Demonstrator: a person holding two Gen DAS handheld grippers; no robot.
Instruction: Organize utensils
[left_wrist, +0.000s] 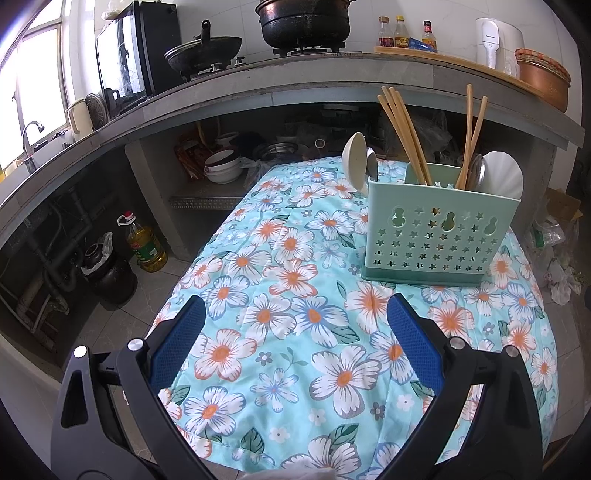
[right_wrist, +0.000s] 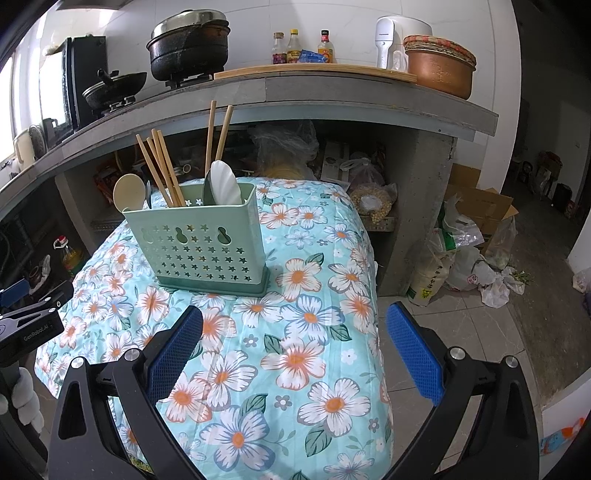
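Left gripper: tongs spread wide, nothing between the pads; you hover it over the cloth, with the caddy at about 1 o'clock and well apart.

Right gripper: tongs spread too, and empty; the caddy sits near 11 o'clock in its view.

Step in hand: my guess is a final check or a pull-back, since no loose utensil shows on the cloth in either view. If you do reach in again, come from above and keep clear of the leaning chopsticks, which could tip or snag.

Caddy: pale green plastic, front pierced with stars and gourd shapes, upright on the flowered cloth toward its far end.

Left slot: a beige spoon with a metal one beside it, bowls up.

Middle: a bundle of chopsticks leaning to 11 o'clock.

Right slot: two more chopsticks, nearly upright, a metal spoon and a white ladle.
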